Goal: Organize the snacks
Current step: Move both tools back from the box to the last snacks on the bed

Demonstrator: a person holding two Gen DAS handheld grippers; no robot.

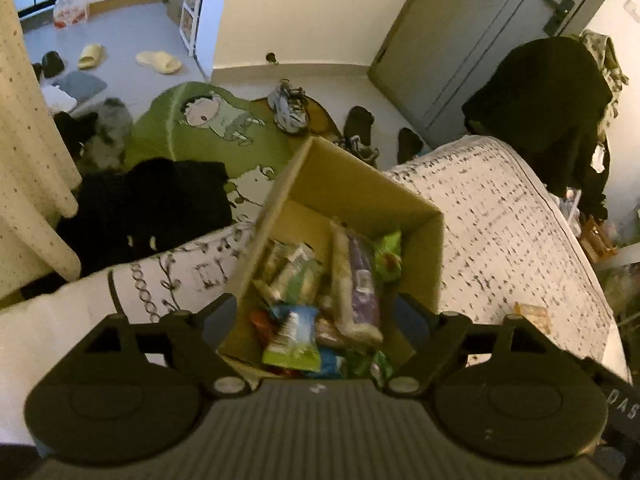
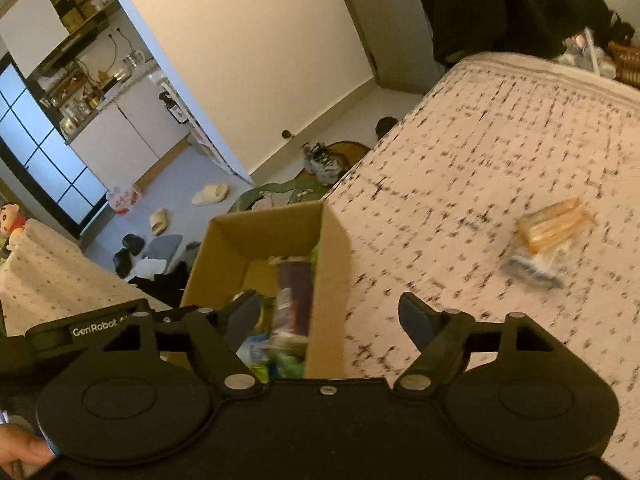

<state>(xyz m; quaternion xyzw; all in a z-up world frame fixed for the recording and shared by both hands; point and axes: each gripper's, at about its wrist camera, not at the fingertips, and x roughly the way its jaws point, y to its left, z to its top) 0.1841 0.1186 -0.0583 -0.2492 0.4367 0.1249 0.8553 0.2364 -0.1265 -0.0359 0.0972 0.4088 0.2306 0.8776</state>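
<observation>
One orange snack packet point(image 2: 554, 226) lies alone on the bed point(image 2: 460, 152), right of centre in the right wrist frame.

It looks light, crinkly and slippery, best pinched across its flat middle; the cardboard box point(image 1: 360, 184) of snacks stands beside, and both the left hand-held gripper point(image 1: 318, 316) and right hand-held gripper point(image 2: 330, 312) are released, empty.

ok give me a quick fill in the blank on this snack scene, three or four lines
1. The snack packets are gathered in an open ____ box.
2. One orange packet lies outside the box on the patterned ____.
3. The left gripper hangs over the box with its jaws ____.
4. The right gripper holds ____ between its fingers.

Missing words: cardboard; bedspread; open; nothing
</observation>
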